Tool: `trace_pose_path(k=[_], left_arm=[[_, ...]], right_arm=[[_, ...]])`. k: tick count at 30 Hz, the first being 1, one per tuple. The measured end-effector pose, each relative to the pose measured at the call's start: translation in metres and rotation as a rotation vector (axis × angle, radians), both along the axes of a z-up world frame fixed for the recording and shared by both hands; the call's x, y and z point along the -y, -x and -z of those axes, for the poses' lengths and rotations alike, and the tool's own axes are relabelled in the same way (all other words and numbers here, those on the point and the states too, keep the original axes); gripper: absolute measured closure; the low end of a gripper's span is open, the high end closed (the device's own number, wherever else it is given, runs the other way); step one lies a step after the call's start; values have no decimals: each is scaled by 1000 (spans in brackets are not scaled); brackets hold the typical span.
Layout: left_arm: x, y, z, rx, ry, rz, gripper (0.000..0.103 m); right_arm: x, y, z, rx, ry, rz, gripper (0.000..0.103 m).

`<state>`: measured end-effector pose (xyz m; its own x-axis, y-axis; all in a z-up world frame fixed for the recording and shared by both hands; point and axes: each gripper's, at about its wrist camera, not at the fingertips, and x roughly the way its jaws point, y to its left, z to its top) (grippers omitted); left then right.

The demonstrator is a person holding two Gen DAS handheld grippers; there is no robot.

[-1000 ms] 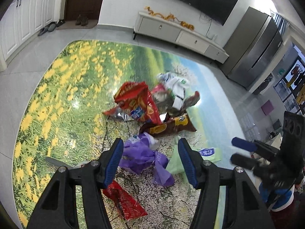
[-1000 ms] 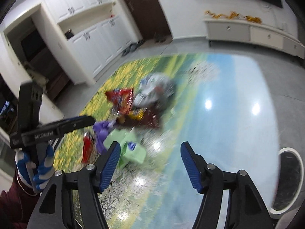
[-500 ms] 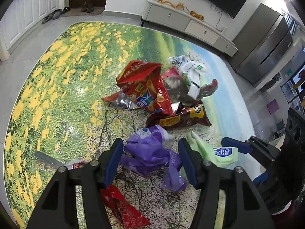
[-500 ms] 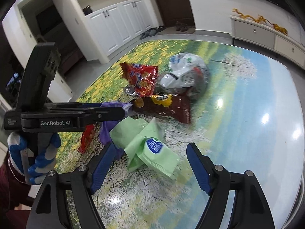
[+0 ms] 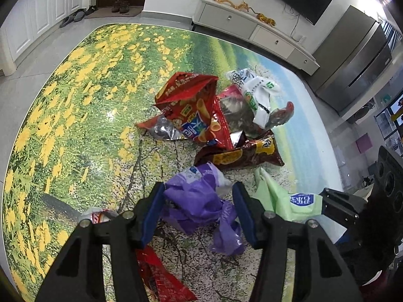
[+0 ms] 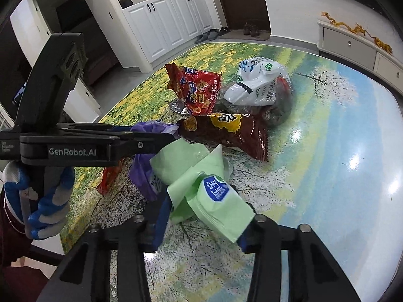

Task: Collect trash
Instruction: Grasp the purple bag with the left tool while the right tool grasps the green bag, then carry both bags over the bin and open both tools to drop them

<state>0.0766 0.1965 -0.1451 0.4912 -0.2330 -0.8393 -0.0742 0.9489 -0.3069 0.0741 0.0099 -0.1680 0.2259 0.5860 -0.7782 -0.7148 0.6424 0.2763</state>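
From the left wrist view, the left tongs point steeply down at the counter, a glossy top printed with yellow flowers and a pale tree. Their blue pads stand either side of the crumpled purple plastic bag and are closing on it; the left pad looks to be touching the plastic, the right one stands just clear, so I would not call it gripped yet. To do this well, I'd say they should sink a little and bite the thick bunched middle, not the loose tail that trails toward the camera. Beyond lie the red snack bag, the brown chip bag and a white plastic bag (what is inside that one I cannot make out), with a flat red wrapper under the tongs.

From the right wrist view, the right tongs are closing on the green wrapper, the one with the blue label; it fills the gap and both pads seem to press its folds. The left tongs cross the frame, held by a gloved hand. No bin shows in either view, so where the trash goes I cannot tell
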Motion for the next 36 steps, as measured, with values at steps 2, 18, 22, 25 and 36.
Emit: trace_pose_path(k=[2,18,22,25,36], left_arm=[[1,2,-1,5,-1,-3,59],[11,32,-49,96,15,13,62],[25,33,-68,134,50,50,62],[44,29,-81,150,49,90,62],[171,-19,-112,172,69,316,62]], right_arm=[[4,3,-3,6,-11,0,67],[75,21,-45,53,-167,96,68],[110,23,-61,81,-215,169,68],[139,23,-73,107,-245,234,68],[274,20,-88,199,-213,575,68]])
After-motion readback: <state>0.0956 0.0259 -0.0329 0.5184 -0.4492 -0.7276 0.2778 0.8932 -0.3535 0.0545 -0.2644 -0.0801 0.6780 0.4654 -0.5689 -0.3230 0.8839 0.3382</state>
